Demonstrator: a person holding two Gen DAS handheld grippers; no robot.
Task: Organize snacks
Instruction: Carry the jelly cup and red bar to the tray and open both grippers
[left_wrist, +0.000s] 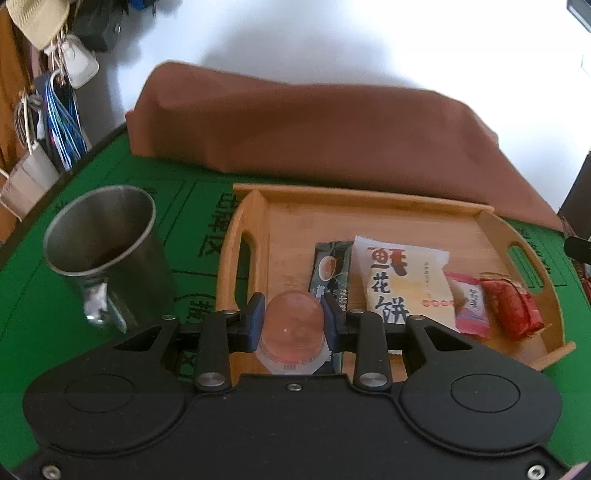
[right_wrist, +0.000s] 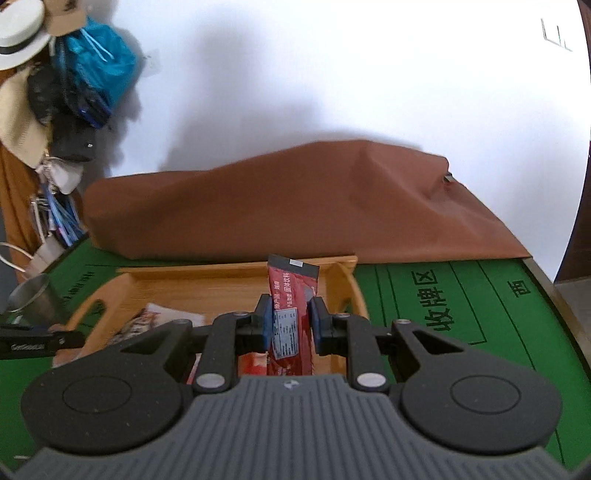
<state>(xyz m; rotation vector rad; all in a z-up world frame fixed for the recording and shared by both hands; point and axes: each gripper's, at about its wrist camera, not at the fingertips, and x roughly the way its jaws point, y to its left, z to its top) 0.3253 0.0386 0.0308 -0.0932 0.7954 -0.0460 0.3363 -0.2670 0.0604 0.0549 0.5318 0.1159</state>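
Left gripper (left_wrist: 294, 318): blue pads clamped on a pink jelly cup (left_wrist: 294, 325), dome pointing away from the camera, foil lid toward it. Cup is held above the near edge of the wooden tray (left_wrist: 369, 201). Just ahead of the jaws a dark green packet (left_wrist: 332, 267) lies in the tray; ahead and to the right, a white pastry packet (left_wrist: 402, 280), then a pink packet (left_wrist: 469, 306), then a red packet (left_wrist: 511, 306) furthest right, side by side. Ahead and to the left, off the tray, a steel mug (left_wrist: 107, 254) stands on the green mat (left_wrist: 29, 295). Brown cloth (left_wrist: 314, 129) lies beyond the tray. Right gripper (right_wrist: 287, 319): pads closed on a red sachet (right_wrist: 291, 314), held upright, top end sticking out past the fingertips, over the tray's right part. Mug visible far left of this gripper.
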